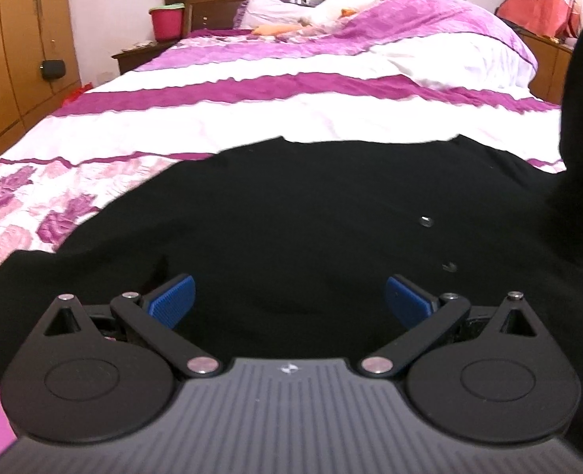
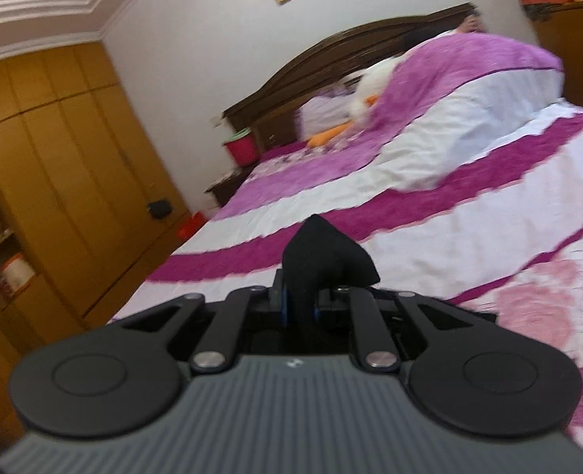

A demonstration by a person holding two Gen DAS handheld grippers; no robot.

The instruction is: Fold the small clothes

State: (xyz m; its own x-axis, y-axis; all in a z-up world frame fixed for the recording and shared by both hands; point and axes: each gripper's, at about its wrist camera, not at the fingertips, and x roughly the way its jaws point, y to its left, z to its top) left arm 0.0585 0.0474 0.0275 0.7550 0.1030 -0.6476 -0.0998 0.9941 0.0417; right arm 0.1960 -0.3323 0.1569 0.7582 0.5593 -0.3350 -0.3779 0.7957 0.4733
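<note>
One fold under way: your right gripper (image 2: 300, 308) pinches a raised sleeve of the black garment (image 1: 291, 213), left gripper (image 1: 289, 296) wide above it; next, lay the sleeve across the garment's body.

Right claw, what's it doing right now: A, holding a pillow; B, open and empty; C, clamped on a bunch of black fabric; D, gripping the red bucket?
C: the right claw has its blue pads closed on a peak of the black garment, lifted above the bedspread.
</note>
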